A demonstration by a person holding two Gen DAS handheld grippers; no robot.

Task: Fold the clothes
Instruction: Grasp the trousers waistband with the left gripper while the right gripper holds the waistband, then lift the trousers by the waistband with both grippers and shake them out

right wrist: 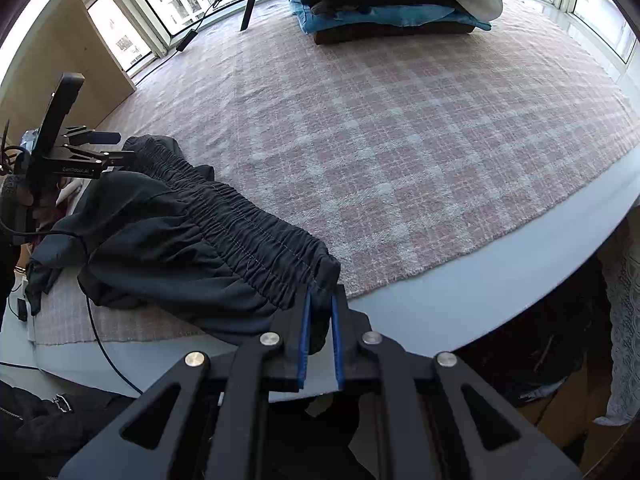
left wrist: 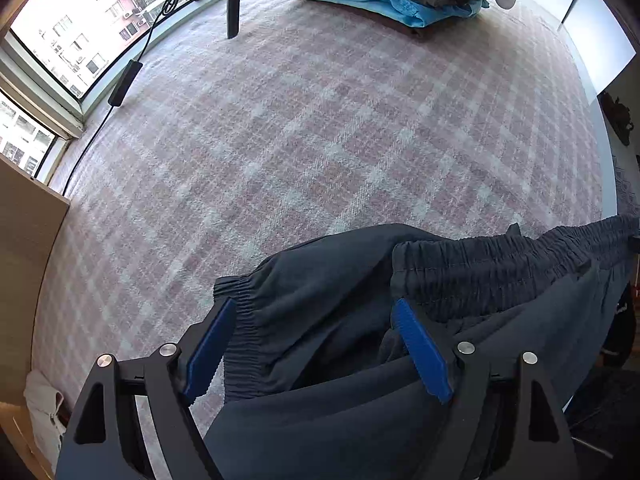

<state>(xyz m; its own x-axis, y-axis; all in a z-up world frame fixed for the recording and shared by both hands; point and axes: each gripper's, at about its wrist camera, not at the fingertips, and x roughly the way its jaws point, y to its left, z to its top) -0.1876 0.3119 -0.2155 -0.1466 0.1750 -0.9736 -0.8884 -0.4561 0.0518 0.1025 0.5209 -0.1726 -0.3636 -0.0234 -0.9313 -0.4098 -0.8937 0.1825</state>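
Right wrist view: the right gripper [right wrist: 320,320] is clamped on the elastic waistband corner of dark, limp shorts [right wrist: 192,248] lying at the plaid blanket's [right wrist: 400,140] near edge. The left gripper [left wrist: 316,344] stands apart around their other end; gathered waistband gives the firmest hold.

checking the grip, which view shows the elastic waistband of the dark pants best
The right wrist view: the waistband runs unbroken to the right gripper, shut on its end. The left wrist view shows it between open jaws, running off-frame.
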